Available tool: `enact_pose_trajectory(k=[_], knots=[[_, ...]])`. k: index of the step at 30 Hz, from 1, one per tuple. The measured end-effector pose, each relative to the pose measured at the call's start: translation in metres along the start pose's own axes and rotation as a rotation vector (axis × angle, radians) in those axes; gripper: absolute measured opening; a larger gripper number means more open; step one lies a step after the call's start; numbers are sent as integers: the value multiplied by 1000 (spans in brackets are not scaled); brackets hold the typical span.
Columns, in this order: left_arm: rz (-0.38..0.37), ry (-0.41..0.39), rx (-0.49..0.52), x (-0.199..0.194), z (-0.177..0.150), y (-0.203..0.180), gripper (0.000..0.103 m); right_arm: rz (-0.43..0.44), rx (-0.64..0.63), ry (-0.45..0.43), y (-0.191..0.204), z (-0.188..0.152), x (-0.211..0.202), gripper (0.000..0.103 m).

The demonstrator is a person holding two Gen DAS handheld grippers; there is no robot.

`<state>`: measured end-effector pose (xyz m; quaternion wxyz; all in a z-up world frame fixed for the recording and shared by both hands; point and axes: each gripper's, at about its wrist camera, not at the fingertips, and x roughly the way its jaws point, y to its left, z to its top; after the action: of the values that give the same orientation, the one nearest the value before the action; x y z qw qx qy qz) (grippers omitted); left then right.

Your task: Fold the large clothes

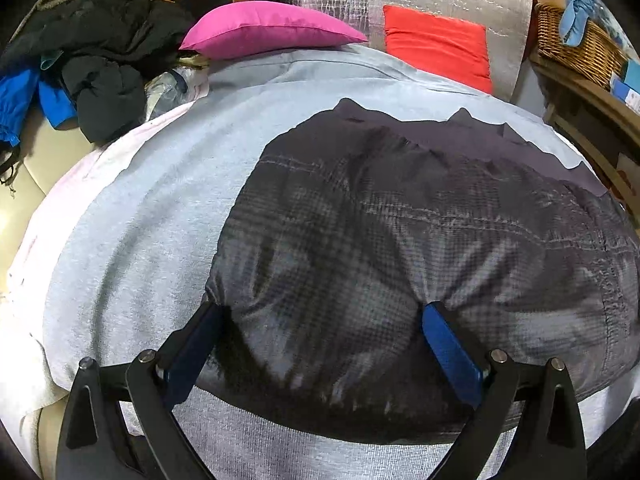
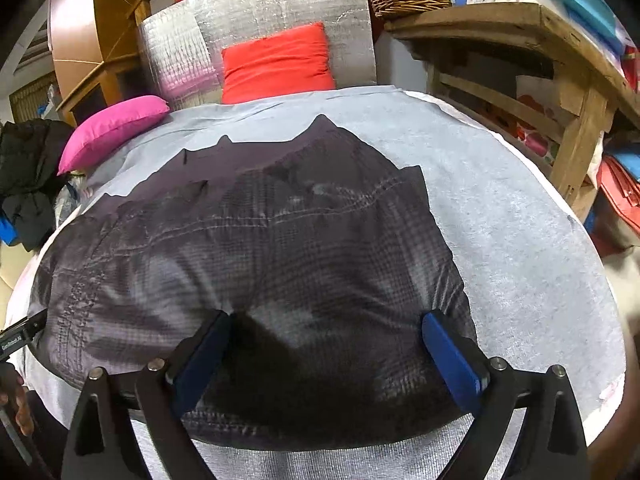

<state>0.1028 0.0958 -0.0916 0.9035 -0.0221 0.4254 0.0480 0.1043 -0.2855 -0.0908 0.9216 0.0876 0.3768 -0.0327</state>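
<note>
Grey sheet (image 1: pixel 132 240) covers work surface; dark plaid garment (image 1: pixel 360 240) lies spread on it, near edge toward you. Your left gripper (image 1: pixel 320 312) and right gripper (image 2: pixel 326 320) both spread wide, fingertips pressing into fabric near hem, nothing pinched. Looks like pre-grasp for first fold: close both on near edge, lift, carry toward far side. Black jacket pile (image 1: pixel 100 60) left, pink cushion (image 1: pixel 264 28), red cushion (image 2: pixel 280 60) beyond far edge; none obstructs fold.

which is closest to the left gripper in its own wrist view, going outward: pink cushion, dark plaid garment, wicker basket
1. dark plaid garment, right at the left gripper, between its fingers.
2. pink cushion, far edge, upper left.
3. wicker basket, on the shelf, upper right, beyond the bed.
</note>
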Motion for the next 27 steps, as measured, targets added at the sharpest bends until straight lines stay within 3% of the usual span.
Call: enact_pose_trajectory(k=[3,7,13,19,27], knots=[[21,-15,9,-13,2,-2,100,-34,-14,-8,5,7,-13,98],[19,-87,36,-45,4,-10,100,-12,-29,-101,18,16,-54,98],[-30,-179,72,-102,6,-30,100,47,-107,-149,58,23,-104,98],[-51,-253,82,-154,-6,-38,101,92,-127,-141,83,2,-133,98],[-50,-249,81,-191,-31,-38,101,114,-105,-108,92,-32,-169,98]])
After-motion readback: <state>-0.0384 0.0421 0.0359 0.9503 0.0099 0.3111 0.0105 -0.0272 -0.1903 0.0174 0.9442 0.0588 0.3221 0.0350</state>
